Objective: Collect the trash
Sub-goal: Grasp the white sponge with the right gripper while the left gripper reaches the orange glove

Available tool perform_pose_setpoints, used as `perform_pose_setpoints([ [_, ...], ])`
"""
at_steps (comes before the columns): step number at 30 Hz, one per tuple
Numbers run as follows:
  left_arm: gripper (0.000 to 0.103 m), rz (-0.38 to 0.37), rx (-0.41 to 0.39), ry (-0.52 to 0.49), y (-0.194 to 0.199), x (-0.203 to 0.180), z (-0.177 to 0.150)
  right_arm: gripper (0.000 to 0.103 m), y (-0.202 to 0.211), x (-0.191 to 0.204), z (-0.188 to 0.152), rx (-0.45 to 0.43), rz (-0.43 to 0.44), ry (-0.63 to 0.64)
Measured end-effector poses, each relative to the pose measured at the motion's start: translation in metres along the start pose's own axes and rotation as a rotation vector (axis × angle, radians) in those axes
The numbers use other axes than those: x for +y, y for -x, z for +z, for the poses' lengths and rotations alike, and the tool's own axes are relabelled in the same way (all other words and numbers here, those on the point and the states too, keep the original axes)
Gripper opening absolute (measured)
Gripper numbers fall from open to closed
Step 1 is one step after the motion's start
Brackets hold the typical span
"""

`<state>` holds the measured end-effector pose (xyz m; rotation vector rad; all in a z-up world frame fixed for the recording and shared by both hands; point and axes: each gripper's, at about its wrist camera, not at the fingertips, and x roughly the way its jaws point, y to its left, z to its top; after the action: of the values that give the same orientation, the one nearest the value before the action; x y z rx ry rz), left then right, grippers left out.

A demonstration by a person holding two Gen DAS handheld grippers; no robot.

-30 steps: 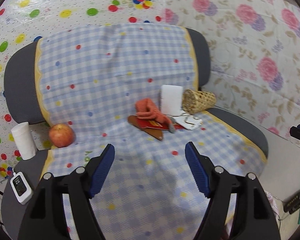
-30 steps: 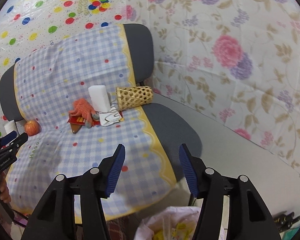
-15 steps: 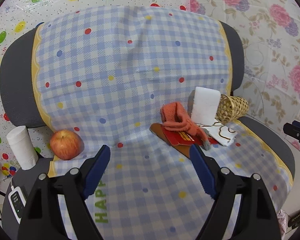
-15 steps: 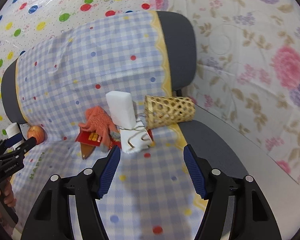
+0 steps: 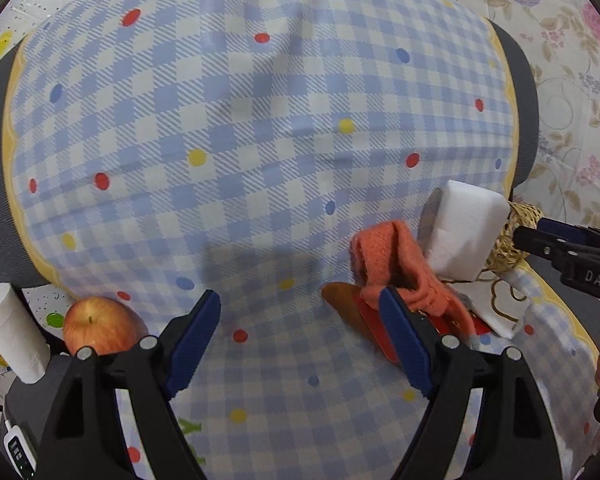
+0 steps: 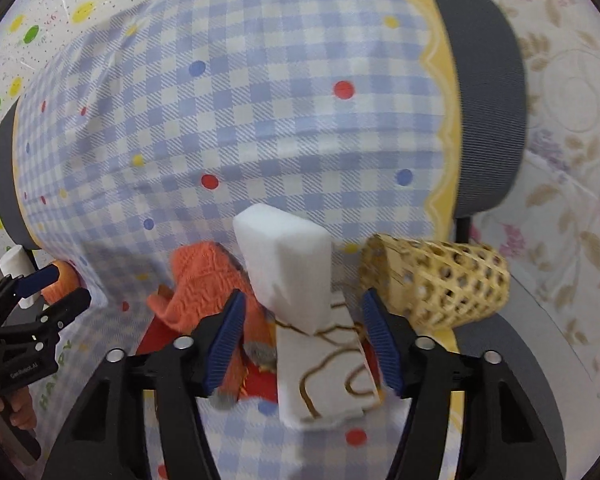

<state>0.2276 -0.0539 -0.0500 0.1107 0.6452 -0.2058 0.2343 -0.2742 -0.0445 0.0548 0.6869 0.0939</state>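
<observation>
Closing on the chair's clutter, both claws have come in much nearer than a second ago, so a first pick looks close. The right claw [image 6: 302,330] has just spread wider and grips nothing; the white foam block [image 6: 286,268] stands at its 12 o'clock, over the patterned napkin [image 6: 326,376]. The left claw [image 5: 300,338], also just widened and empty, has the orange glove [image 5: 404,270] at 2 o'clock, the apple [image 5: 100,324] at 9

chair: grey [image 6: 488,92] | cover: blue gingham cloth [image 5: 236,128] | wall: floral paper [image 6: 572,128]
</observation>
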Motion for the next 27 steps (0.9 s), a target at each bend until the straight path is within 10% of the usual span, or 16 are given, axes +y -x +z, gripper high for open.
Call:
perform_pose_setpoints([
  [11, 0.079, -0.015, 0.019, -0.036, -0.003, -0.008, 0.0, 0.062, -0.05, 0.004, 0.021, 0.055, 0.088, 0.073],
  [16, 0.079, -0.023, 0.027, -0.039, 0.003, -0.013, -0.004, 0.037, -0.021, 0.012, 0.008, 0.036, 0.111, 0.091],
  [27, 0.079, -0.089, 0.027, -0.097, 0.006, -0.047, 0.0, 0.034, 0.091, -0.011, -0.008, -0.08, -0.087, -0.085],
])
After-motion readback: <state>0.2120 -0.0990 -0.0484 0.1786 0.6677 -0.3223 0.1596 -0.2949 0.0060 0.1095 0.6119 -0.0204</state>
